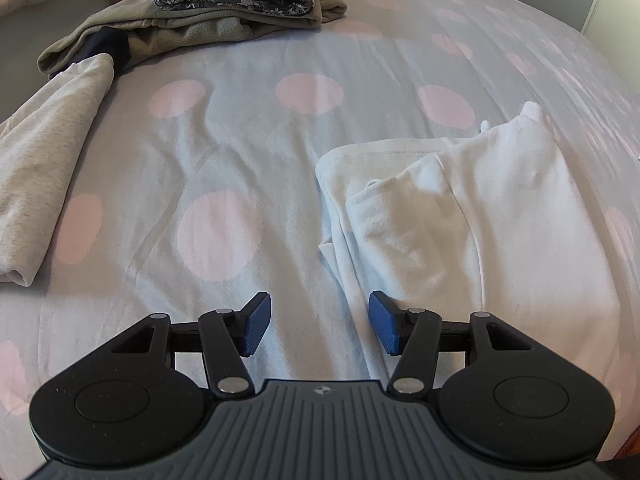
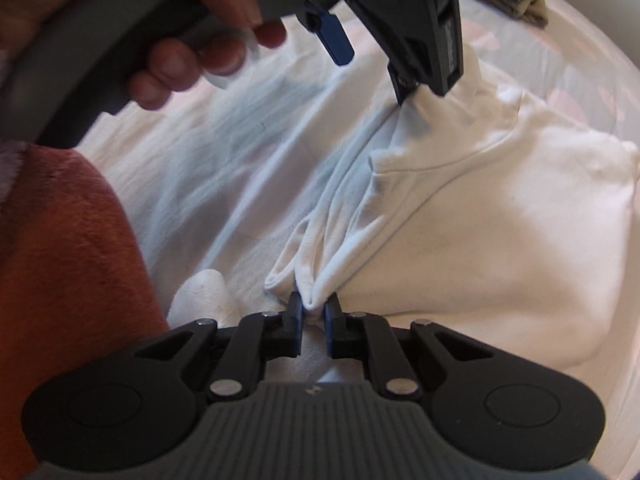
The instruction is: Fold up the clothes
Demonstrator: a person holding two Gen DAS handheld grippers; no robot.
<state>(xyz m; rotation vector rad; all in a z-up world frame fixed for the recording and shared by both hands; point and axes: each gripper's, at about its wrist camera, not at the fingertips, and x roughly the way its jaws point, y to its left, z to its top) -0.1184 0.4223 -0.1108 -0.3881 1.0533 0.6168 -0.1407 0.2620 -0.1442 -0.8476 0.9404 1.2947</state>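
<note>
Pink-dotted bedsheet (image 1: 248,128) lay under a white top (image 2: 500,240). The right gripper (image 2: 312,320) pinched its bunched edge tight. The left gripper (image 1: 316,322) hung wide open, holding nothing. That small pinch might slip if pulled hard.

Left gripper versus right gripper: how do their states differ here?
The left gripper stands open, nothing between its pads; the right gripper is pinched on a bunched edge of the white garment. Left hovers beside the garment's edge; right is at it. Both have blue pads.
</note>
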